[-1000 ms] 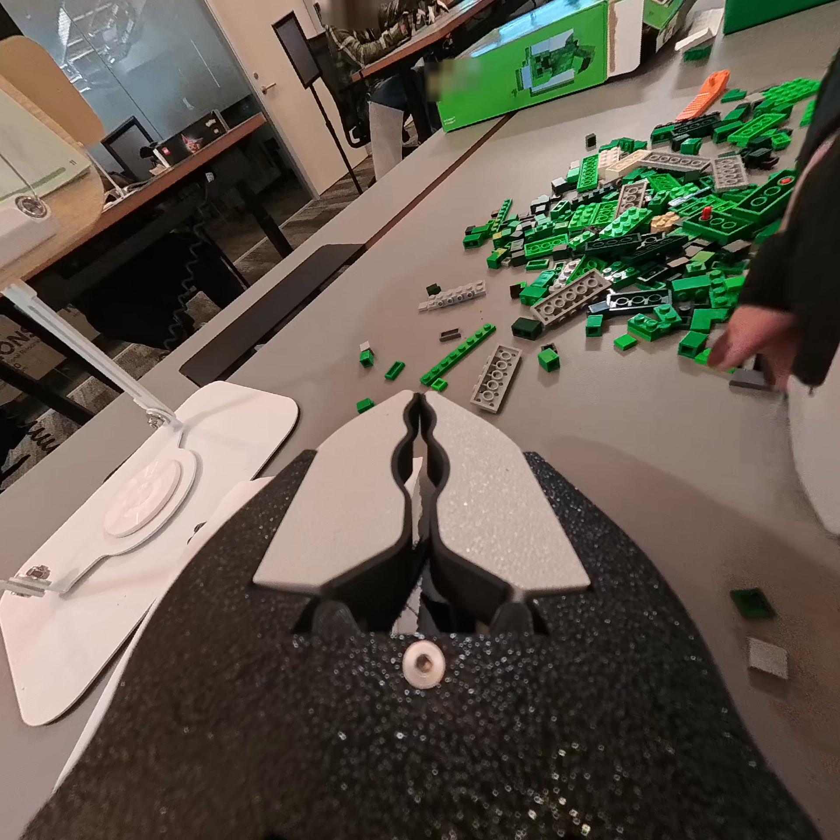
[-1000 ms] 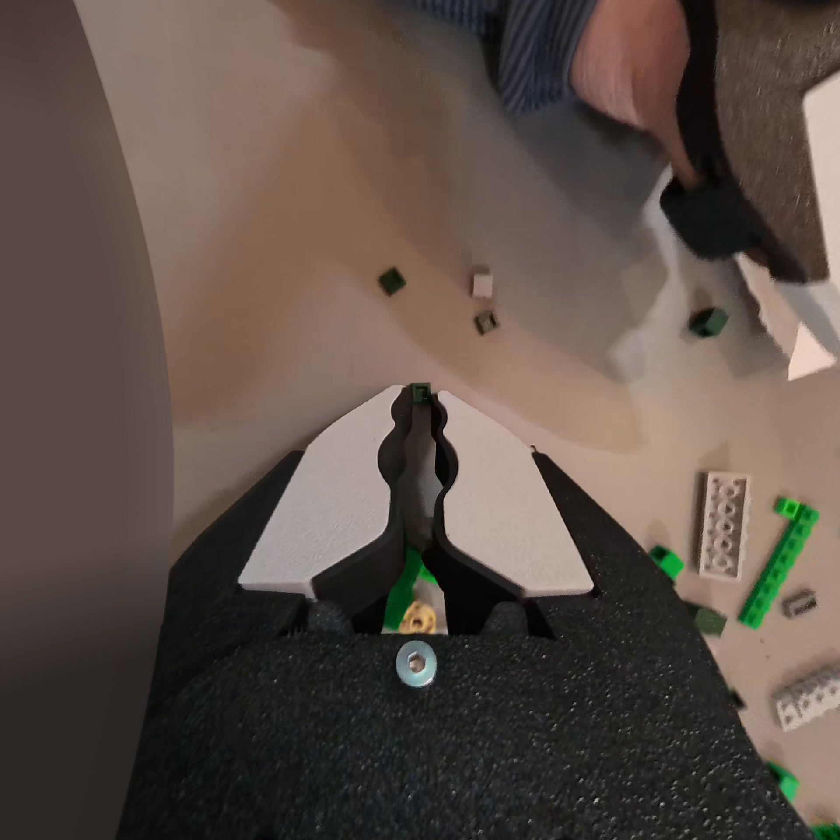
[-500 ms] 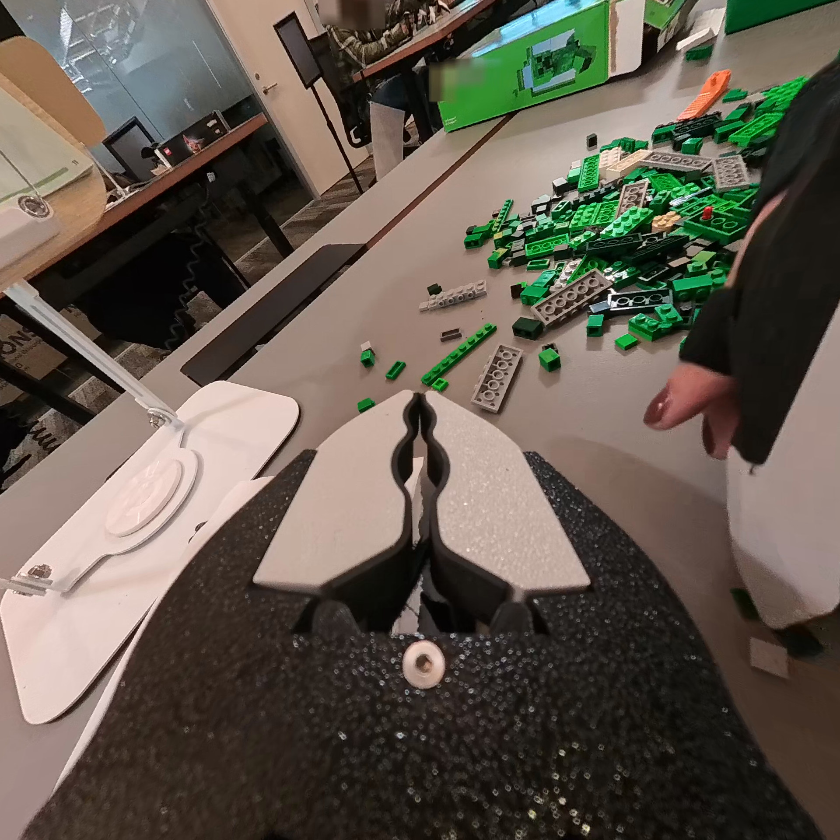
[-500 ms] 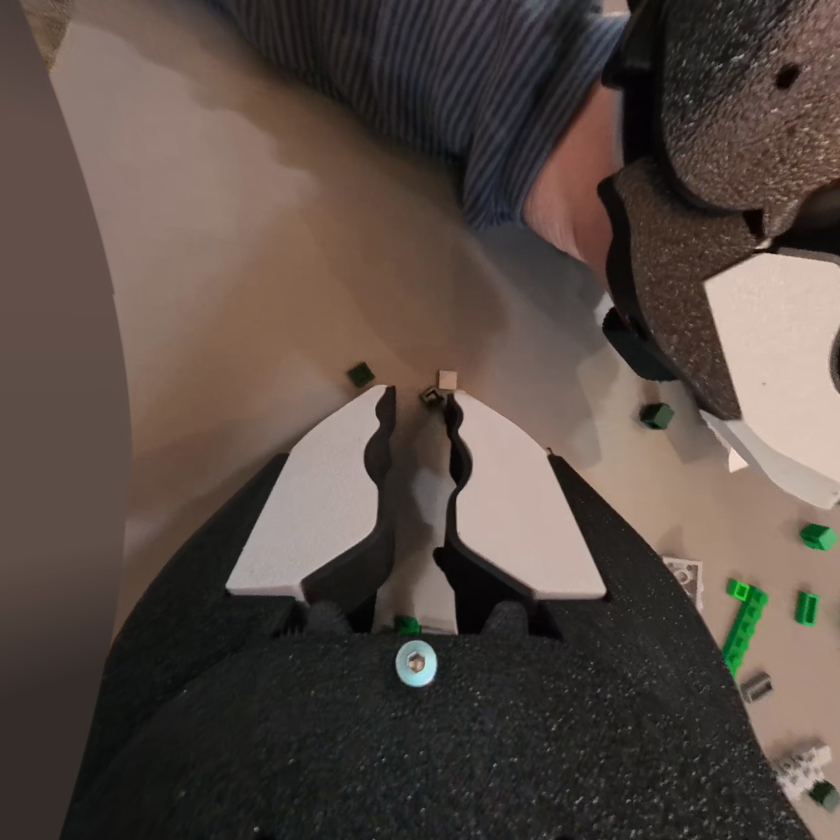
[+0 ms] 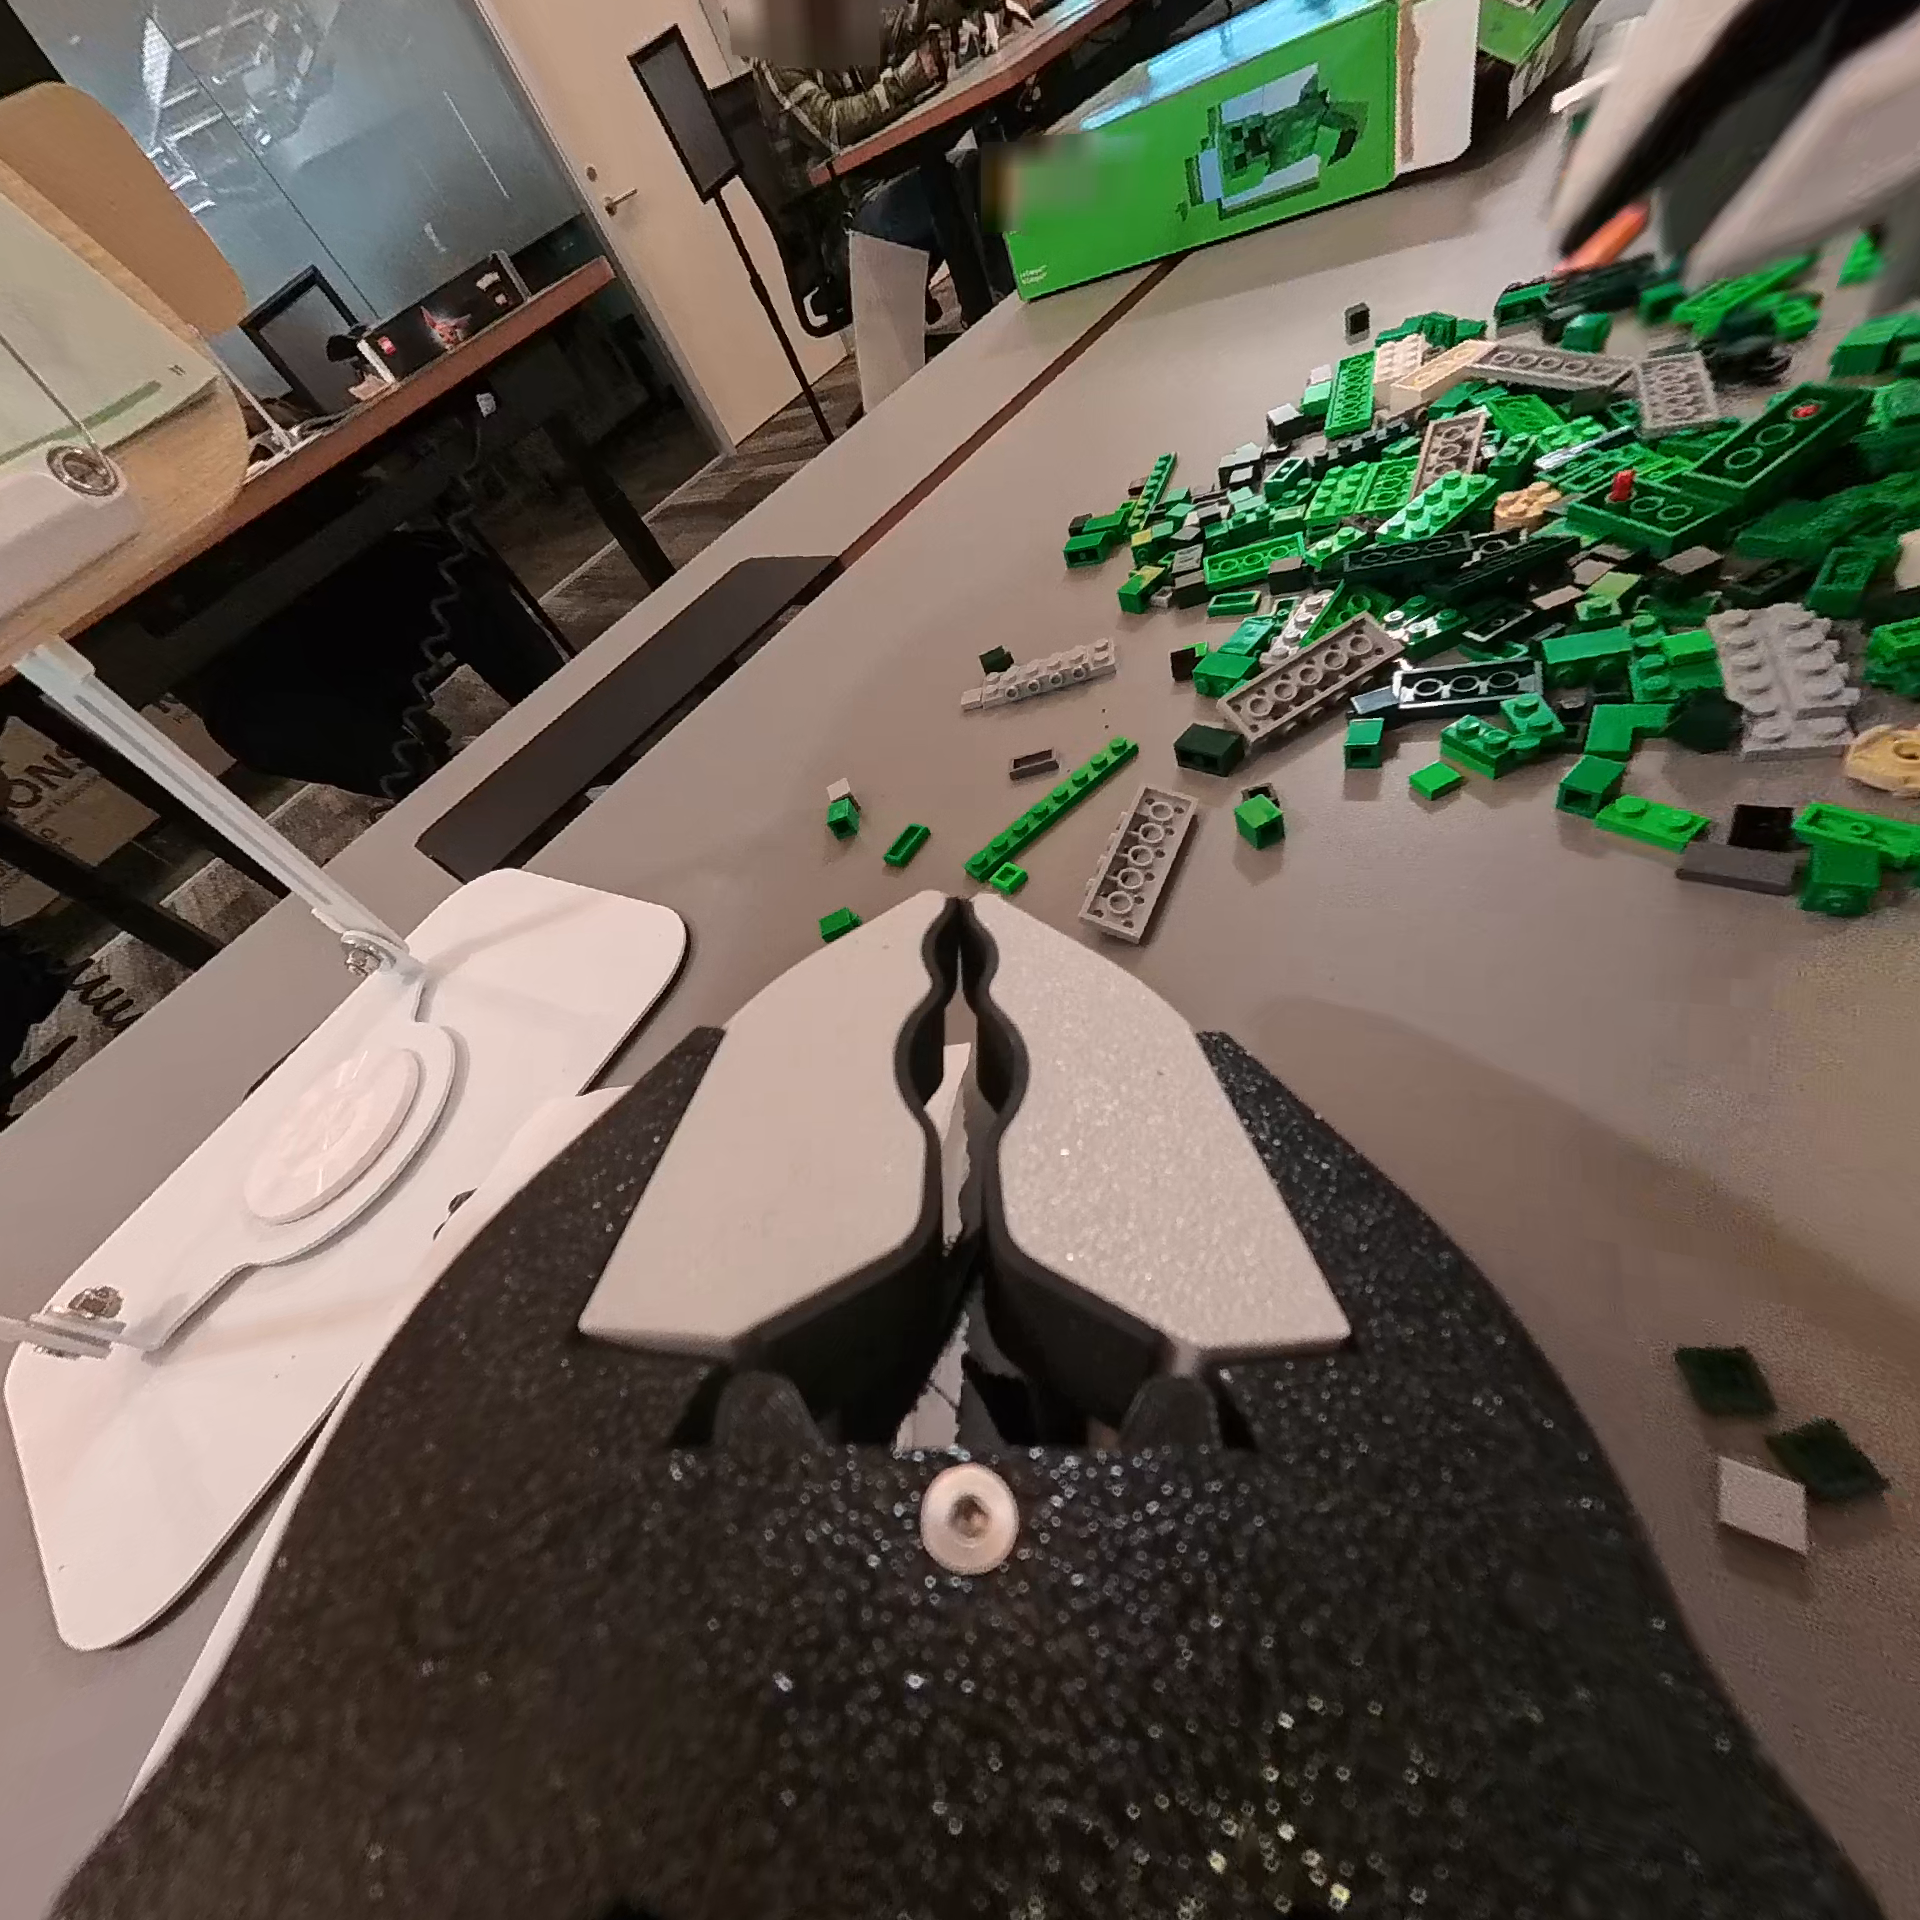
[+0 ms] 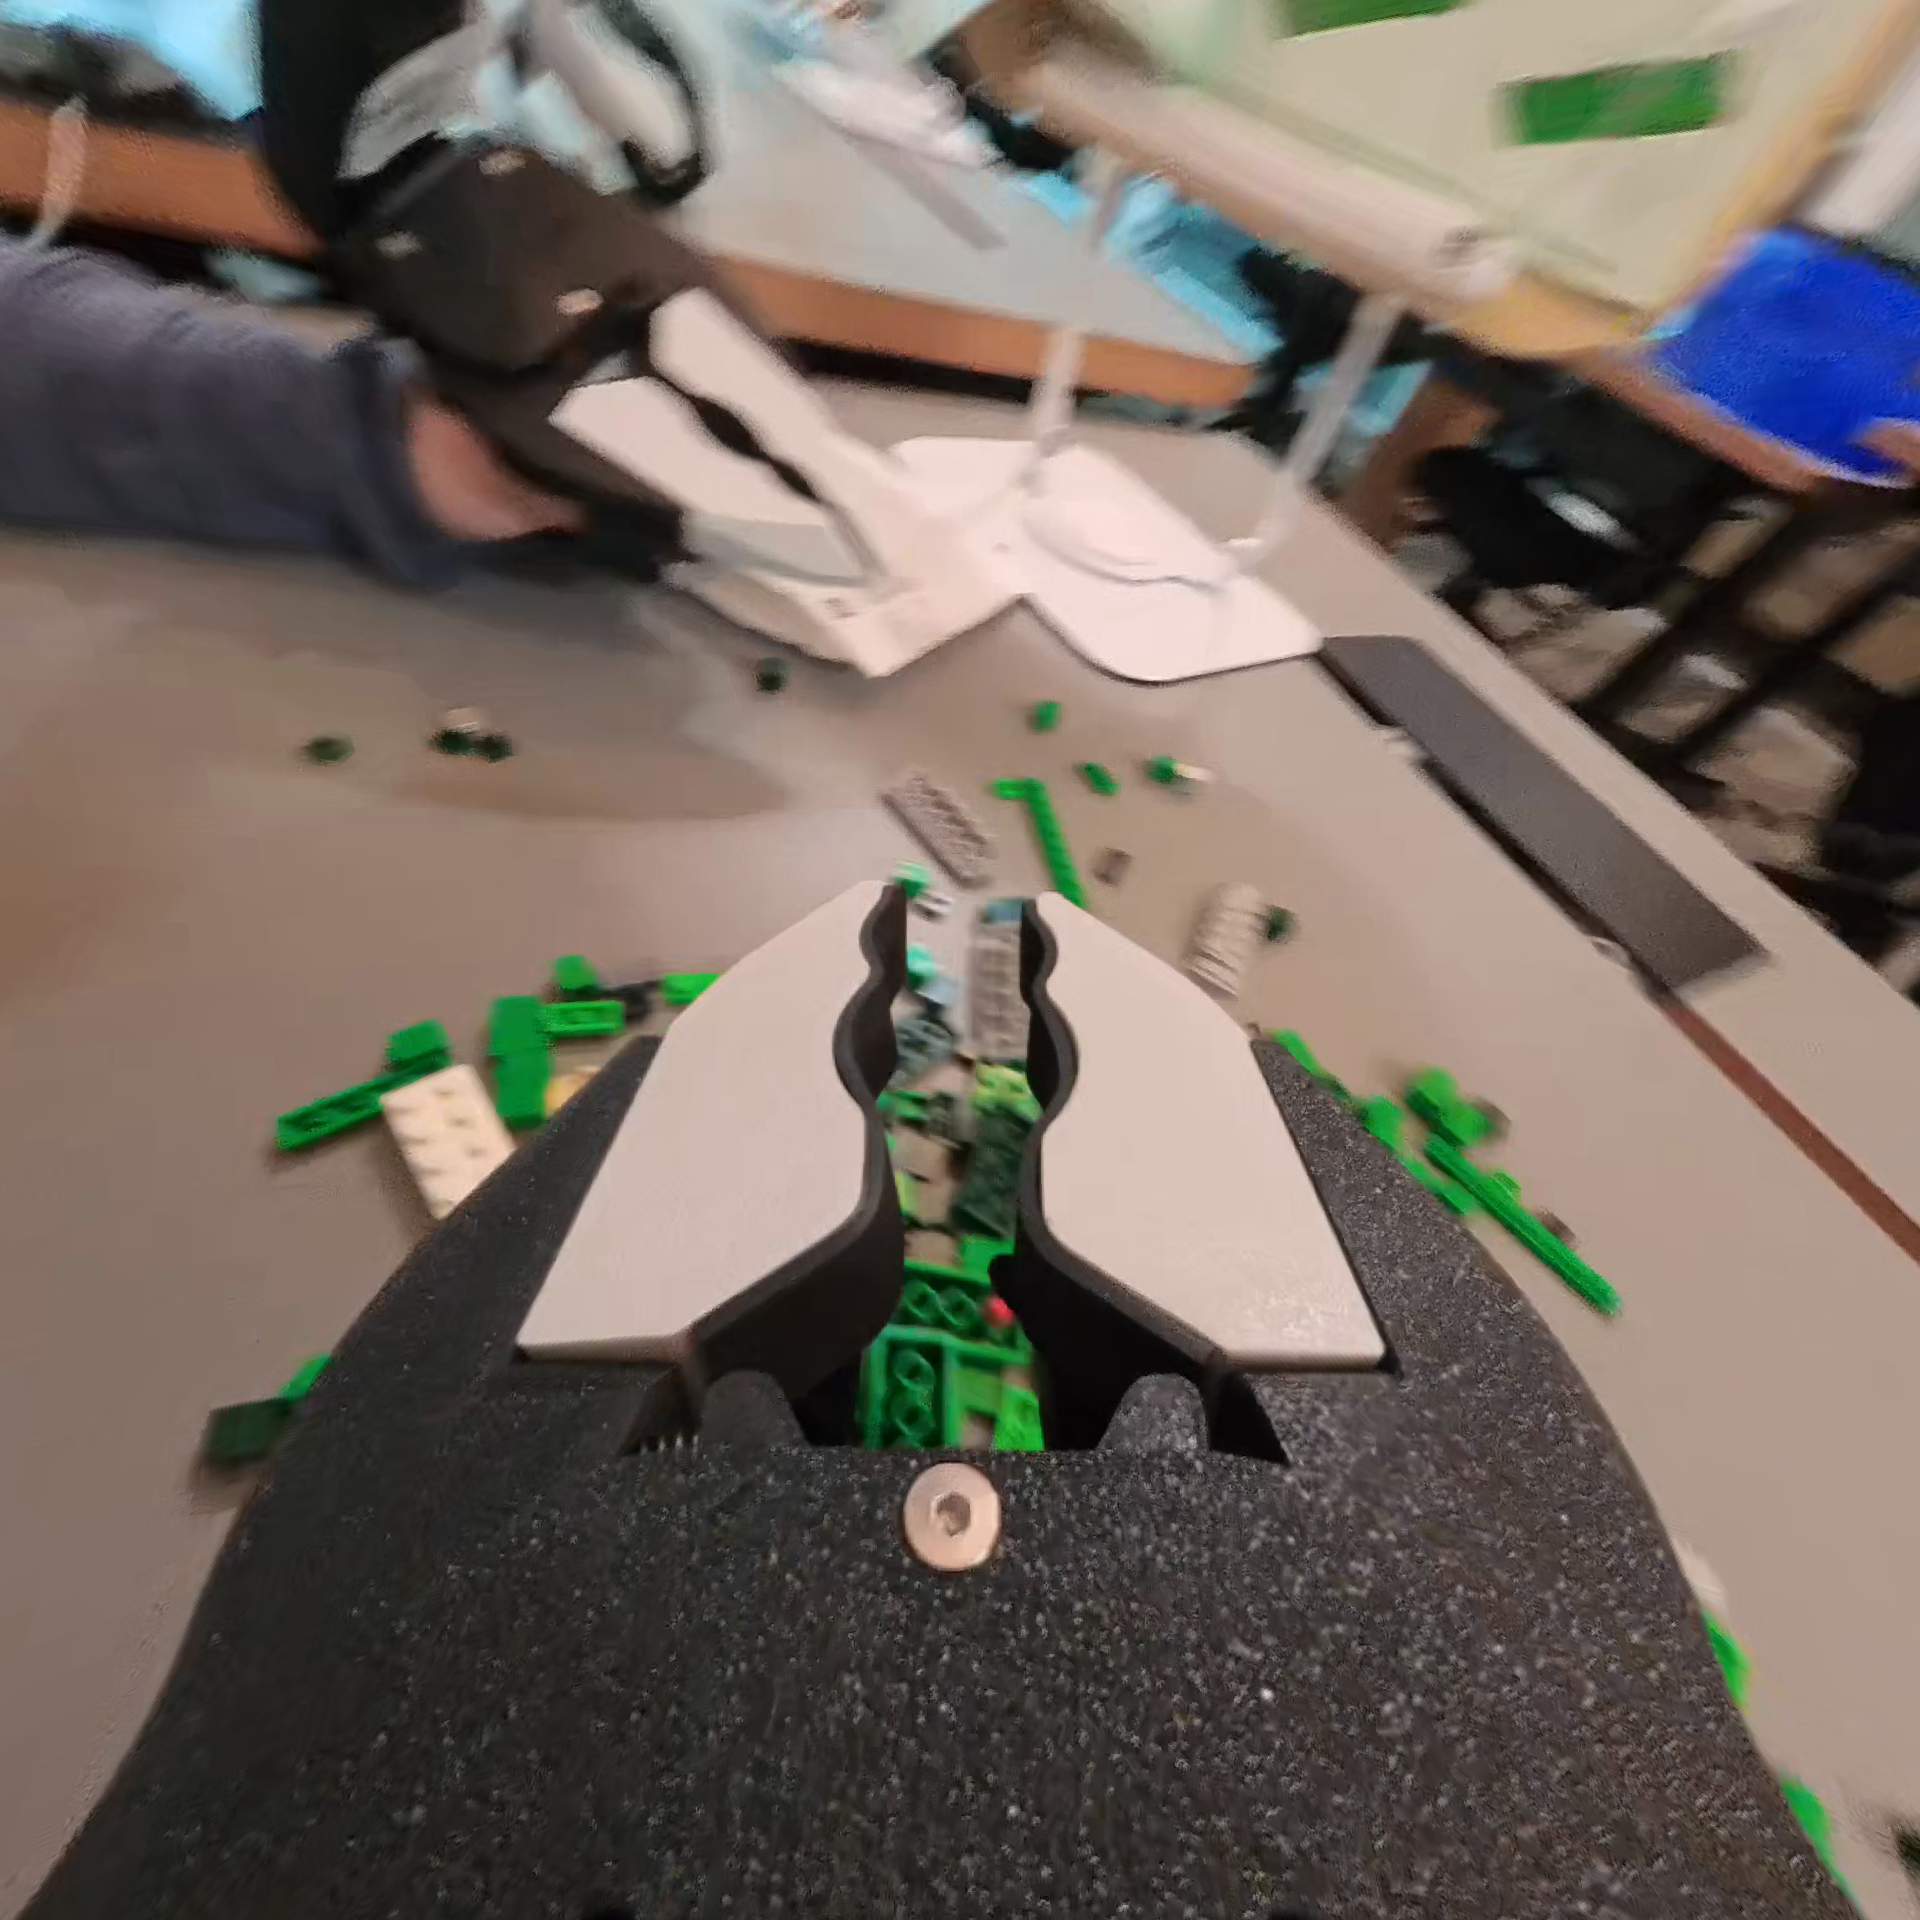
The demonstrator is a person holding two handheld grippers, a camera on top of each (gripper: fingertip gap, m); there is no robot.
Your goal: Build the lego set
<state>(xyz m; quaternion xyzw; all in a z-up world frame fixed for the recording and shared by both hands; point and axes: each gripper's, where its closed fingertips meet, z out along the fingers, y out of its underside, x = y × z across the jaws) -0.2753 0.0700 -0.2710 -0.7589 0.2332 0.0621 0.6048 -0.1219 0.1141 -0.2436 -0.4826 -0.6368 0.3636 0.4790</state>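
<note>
A heap of green, grey and black lego pieces (image 5: 1558,540) lies on the grey table (image 5: 1403,1091). My left gripper (image 5: 961,909) is shut, with nothing visible between its tips, low over a white sheet at the table's near left. It also shows in the right wrist view (image 6: 717,436), held by a hand. My right gripper (image 6: 961,904) is open and empty above the heap (image 6: 956,1309); that view is motion-blurred. It shows as a blur in the left wrist view (image 5: 1766,104). Two dark green tiles (image 5: 1725,1382) and a grey tile (image 5: 1761,1501) lie apart at the near right.
A grey plate (image 5: 1140,862) and a long green plate (image 5: 1049,821) lie loose before the heap. A white stand base with a clear post (image 5: 312,1143) sits at the left. A green box (image 5: 1216,156) stands at the far end. A black strip (image 5: 623,717) runs along the table edge. Across from one pair of fingers to the other is roughly 15 cm. The grey tile (image 5: 1761,1501) lies around 12 cm away from my left fingertips. Look for it in the right wrist view (image 6: 461,716) too.
My right gripper opened and let go of a small dark green piece beside the other small tiles, then swung away and up over the heap. My left gripper has not moved.
</note>
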